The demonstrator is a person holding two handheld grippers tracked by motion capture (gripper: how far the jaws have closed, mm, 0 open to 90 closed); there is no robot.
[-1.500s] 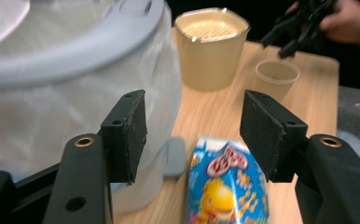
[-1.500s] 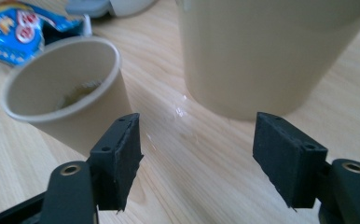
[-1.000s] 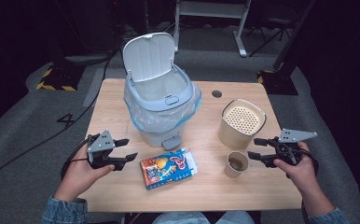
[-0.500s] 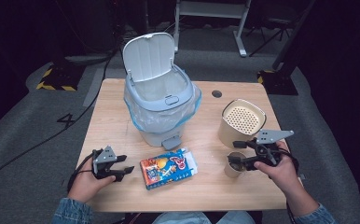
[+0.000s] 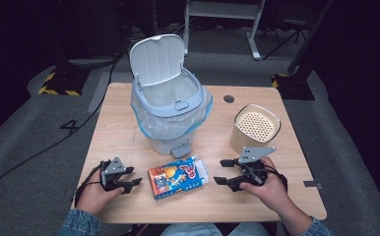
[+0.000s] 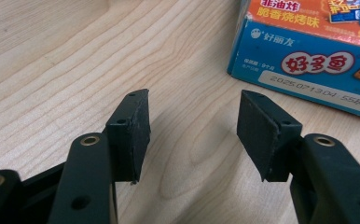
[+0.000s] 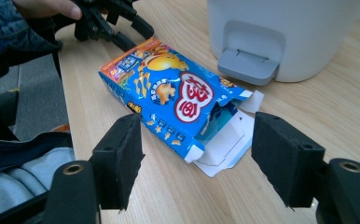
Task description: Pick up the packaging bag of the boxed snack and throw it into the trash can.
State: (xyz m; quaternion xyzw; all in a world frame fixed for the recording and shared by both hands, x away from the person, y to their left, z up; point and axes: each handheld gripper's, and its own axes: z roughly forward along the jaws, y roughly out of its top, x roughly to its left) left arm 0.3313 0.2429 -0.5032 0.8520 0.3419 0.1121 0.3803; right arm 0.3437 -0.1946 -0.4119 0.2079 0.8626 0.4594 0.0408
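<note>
A blue and orange snack box (image 5: 177, 178) lies flat on the wooden table (image 5: 119, 128) in front of the bin, its right end flap torn open (image 7: 225, 140). My left gripper (image 5: 134, 176) rests low on the table just left of the box (image 6: 308, 51); its jaws have just been closing a little and stand open with only bare wood between them (image 6: 192, 126). My right gripper (image 5: 219, 171) is open just right of the box (image 7: 169, 93), pointing at its open end (image 7: 197, 140), apart from it.
A pale blue pedal bin (image 5: 171, 105) with a plastic liner and raised lid stands behind the box, its pedal (image 7: 248, 65) facing me. A beige perforated-top canister (image 5: 256, 127) sits behind my right hand. The table's front edge is close to both hands.
My left gripper has sunk to the table beside the box. My right gripper has slid left toward the box and now covers the paper cup seen earlier.
</note>
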